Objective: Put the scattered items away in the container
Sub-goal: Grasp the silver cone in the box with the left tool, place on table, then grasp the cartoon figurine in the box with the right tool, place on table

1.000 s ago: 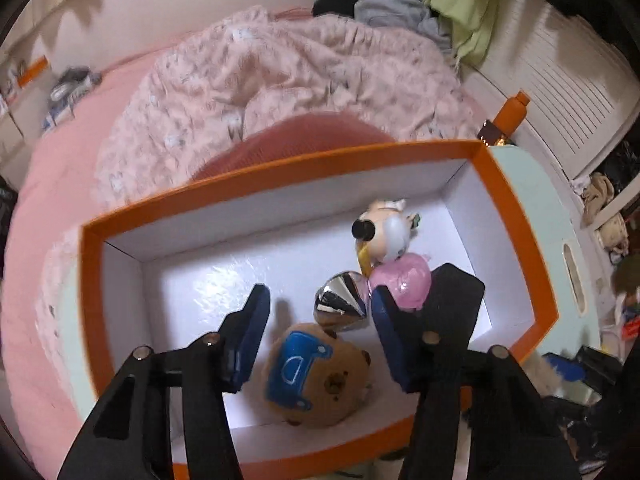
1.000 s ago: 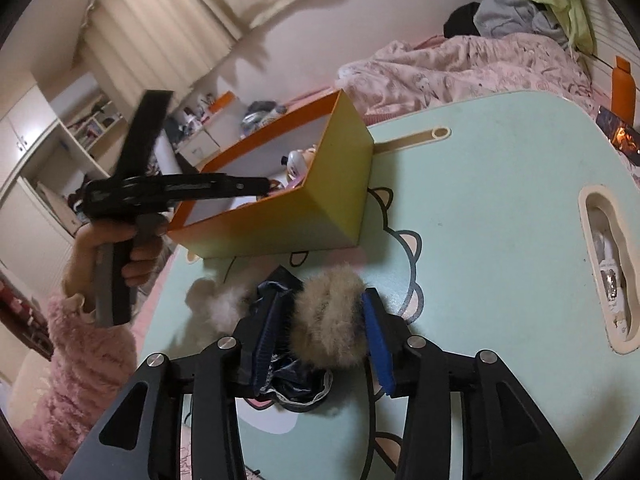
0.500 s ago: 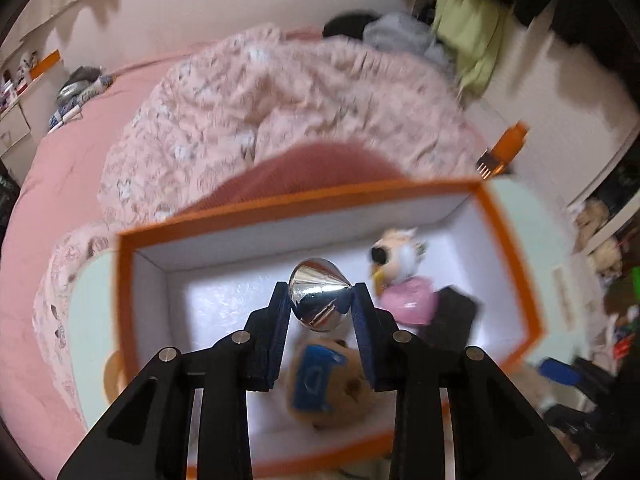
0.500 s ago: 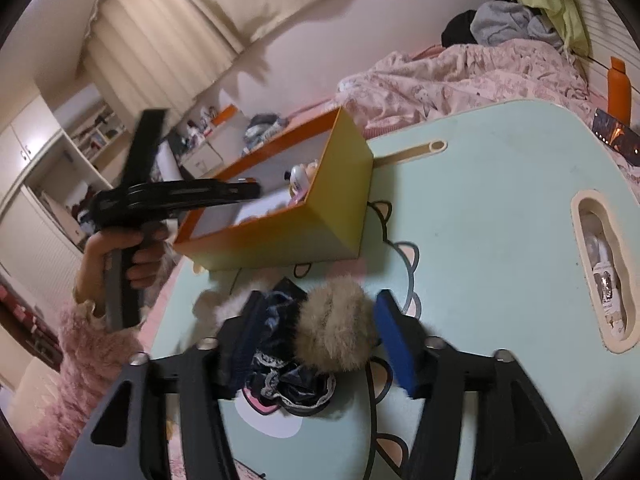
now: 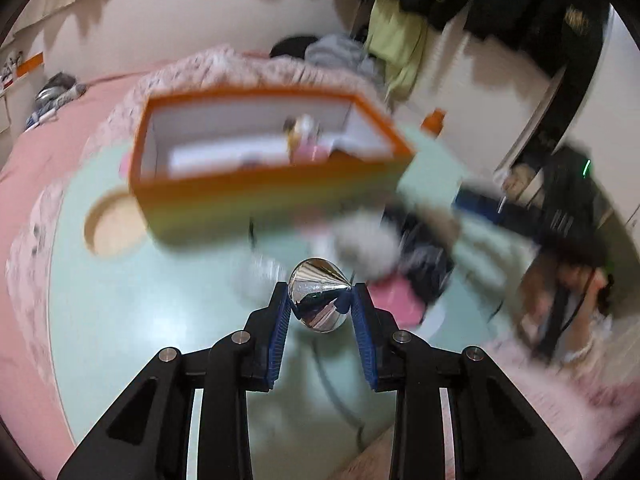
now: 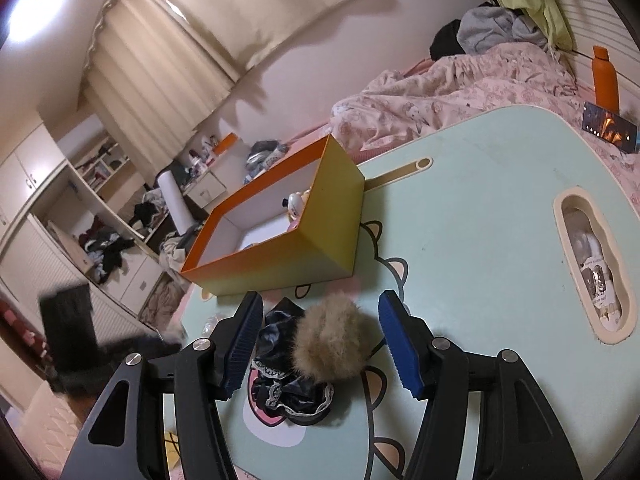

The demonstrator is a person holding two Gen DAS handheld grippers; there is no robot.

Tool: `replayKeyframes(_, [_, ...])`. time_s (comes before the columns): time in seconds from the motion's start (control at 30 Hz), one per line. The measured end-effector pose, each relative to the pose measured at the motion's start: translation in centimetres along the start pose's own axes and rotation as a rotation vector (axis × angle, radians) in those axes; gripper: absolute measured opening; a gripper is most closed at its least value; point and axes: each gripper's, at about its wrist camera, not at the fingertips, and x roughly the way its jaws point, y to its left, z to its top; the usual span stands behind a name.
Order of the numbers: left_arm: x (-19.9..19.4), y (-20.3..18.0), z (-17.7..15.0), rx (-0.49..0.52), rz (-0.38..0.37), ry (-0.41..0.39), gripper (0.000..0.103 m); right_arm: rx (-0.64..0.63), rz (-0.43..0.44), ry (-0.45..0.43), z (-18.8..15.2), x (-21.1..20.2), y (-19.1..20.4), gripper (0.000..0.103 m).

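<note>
My left gripper [image 5: 320, 308] is shut on a shiny silver cone [image 5: 318, 300], held above the mint-green table [image 5: 140, 300] in front of the orange-rimmed box [image 5: 264, 196]. The view is blurred by motion. Inside the box stands a small white-headed figure [image 6: 296, 202] beside something pink. My right gripper [image 6: 320, 304] is open, low over the table. A brown fur pom-pom [image 6: 330, 344] and a dark satin scrunchie [image 6: 288, 396] lie between its blue pads [image 6: 402, 348], which touch neither. The left gripper also shows as a black blur [image 6: 80, 340] at the lower left.
A slot in the table [image 6: 592, 276] at the right holds small bottles. A round recess [image 5: 112, 224] lies left of the box. An orange bottle [image 6: 606, 80] stands at the far edge. A bed with a pink quilt [image 6: 440, 96] lies behind the table.
My left gripper shut on the silver cone inside the box and drew back with it over the table. My right gripper let go of the pom-pom and opened.
</note>
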Motion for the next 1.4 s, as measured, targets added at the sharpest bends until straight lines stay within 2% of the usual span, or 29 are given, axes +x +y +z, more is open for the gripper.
replayKeyframes(0.23, [2.6, -1.0, -0.8, 0.016, 0.068, 0.037, 0.032, 0.005, 0.002, -0.005, -0.1, -0.2, -0.1, 0.06])
replayKeyframes(0.3, [3.0, -0.9, -0.6, 0.008, 0.083, 0.017, 0.033, 0.003, 0.003, -0.005, -0.1, -0.3, -0.1, 0.06])
replayKeyframes(0.37, [3.3, -0.9, -0.4, -0.006, 0.069, 0.002, 0.033, 0.002, 0.004, 0.0, -0.1, -0.2, -0.1, 0.06])
replayKeyframes(0.43, [3.3, -0.9, -0.8, -0.01, 0.052, -0.009, 0.04, 0.0, 0.003, 0.001, -0.2, -0.2, -0.1, 0.06])
replayKeyframes(0.5, [3.0, -1.0, -1.1, -0.005, 0.053, -0.03, 0.055, 0.001, 0.004, 0.002, -0.2, -0.2, -0.1, 0.06])
replayKeyframes(0.53, [2.8, -1.1, -1.2, -0.002, 0.05, -0.047, 0.057, 0.001, 0.004, 0.001, -0.2, -0.3, -0.1, 0.06])
replayKeyframes(0.77, [1.1, 0.5, -2.4, -0.052, 0.0, -0.143, 0.057, -0.015, 0.002, -0.001, -0.1, -0.3, 0.3, 0.06])
replayKeyframes(0.93, [0.6, 1.2, -3.3, -0.082, -0.016, -0.211, 0.057, -0.11, 0.006, 0.03, 2.5, 0.2, 3.0, 0.06])
replayKeyframes(1.07, [0.1, 1.3, -3.7, -0.086, -0.027, -0.242, 0.057, -0.317, -0.082, 0.094, 6.0, 2.9, 8.1, 0.06])
replayKeyframes(1.13, [0.1, 1.2, -3.7, -0.081, -0.016, -0.242, 0.057, -0.392, -0.118, 0.152, 7.9, 5.7, 10.3, 0.06])
replayKeyframes(1.23, [-0.2, 1.3, -3.8, -0.082, -0.015, -0.251, 0.057, -0.436, -0.196, 0.27, 9.9, 11.1, 12.0, 0.06])
replayKeyframes(1.4, [-0.9, 1.8, -3.9, -0.098, -0.052, -0.265, 0.057, -0.436, -0.36, 0.395, 10.5, 18.2, 11.5, 0.06])
